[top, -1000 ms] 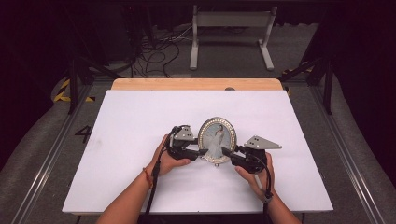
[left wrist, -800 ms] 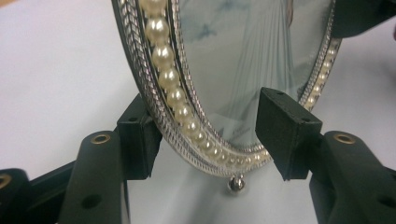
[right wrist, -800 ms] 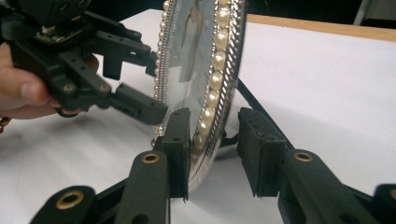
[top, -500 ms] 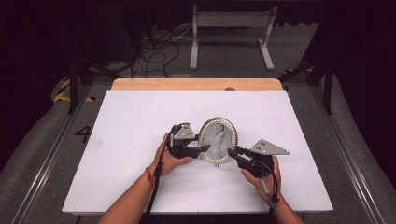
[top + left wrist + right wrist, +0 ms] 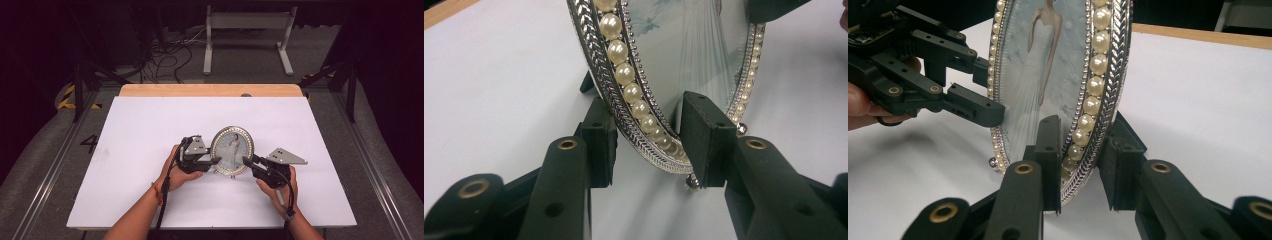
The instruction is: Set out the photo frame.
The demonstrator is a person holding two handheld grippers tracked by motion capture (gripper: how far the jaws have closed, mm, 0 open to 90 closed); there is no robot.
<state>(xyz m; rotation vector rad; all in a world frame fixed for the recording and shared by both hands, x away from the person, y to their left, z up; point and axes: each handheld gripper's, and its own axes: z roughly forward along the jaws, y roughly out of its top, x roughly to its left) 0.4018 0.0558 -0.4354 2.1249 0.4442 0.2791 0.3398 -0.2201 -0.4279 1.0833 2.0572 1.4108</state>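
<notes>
You had the oval picture frame (image 5: 232, 150) upright near the bench's (image 5: 150, 125) near edge, both the left claw (image 5: 649, 145) and right claw (image 5: 1079, 165) part-closed astride its rim, the left having just been closing; uneven pressure risked tipping it.

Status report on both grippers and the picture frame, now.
Left gripper closing around frame edge, gap visible. Right gripper astride opposite edge. Picture frame upright on table. Nothing in the way.

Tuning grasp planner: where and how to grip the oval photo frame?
Grip the photo frame by its thin pearl-trimmed rim, low on each side edge, one jaw in front, one behind. It stands upright facing the person, so left gripper and right gripper straddle it from opposite sides.
</notes>
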